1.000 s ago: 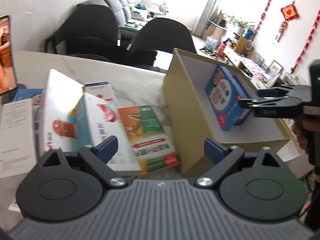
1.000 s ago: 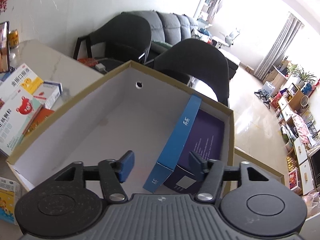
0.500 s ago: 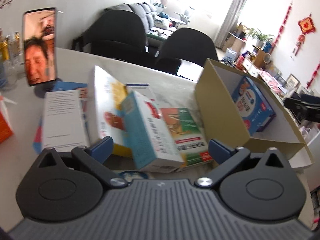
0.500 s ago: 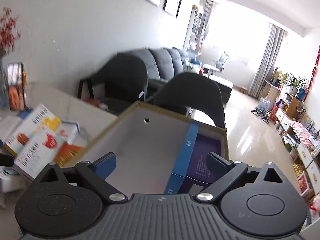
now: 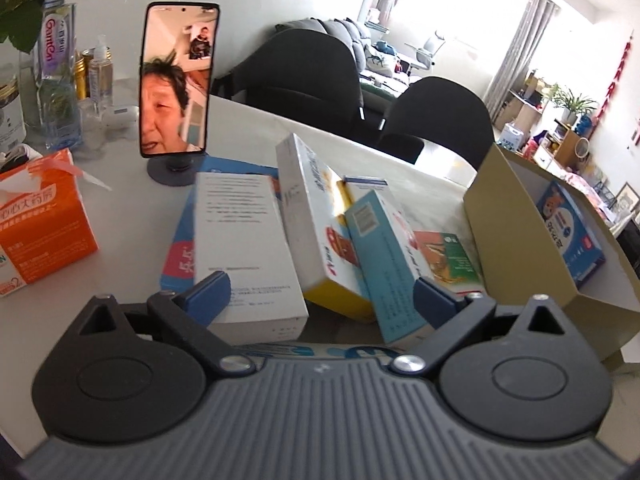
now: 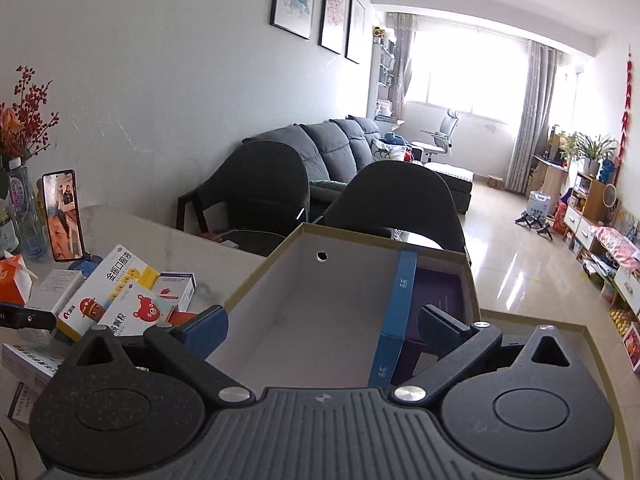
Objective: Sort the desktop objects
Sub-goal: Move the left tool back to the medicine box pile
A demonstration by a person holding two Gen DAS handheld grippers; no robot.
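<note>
Far left of the tabletop (image 5: 248, 128): an orange tissue box (image 5: 38, 224) stands near the edge, with bottles behind it against the wall. To its right a phone (image 5: 178, 80) stands upright on a round stand.

Centre, left wrist view: a cluster of medicine boxes lies in front of the phone stand. A white box (image 5: 244, 248) with printed text lies flat on a blue box. Beside it a white-and-yellow box (image 5: 316, 232) stands tilted on its long edge, and a light-blue box (image 5: 384, 268) leans against it. A green-and-orange box (image 5: 448, 256) lies flat further right, just beside the carton wall.

The left gripper (image 5: 320, 292) is angled downward over this cluster. Its fingers are spread wide, with nothing between the pads; the white box and the light-blue box lie beyond the tips.

Right: an open cardboard carton (image 5: 516, 240) stands on the tabletop. A blue box (image 6: 396, 312) rests on its edge inside, leaning toward the right-hand wall, with a dark purple item behind it.

The right gripper (image 6: 322, 328) is held above the carton's near rim, pointing shallowly downward into it. Its fingers have just been opening and now stand fully spread, holding nothing; the blue box sits inside the carton just left of the right finger, clear of the pads.
</note>
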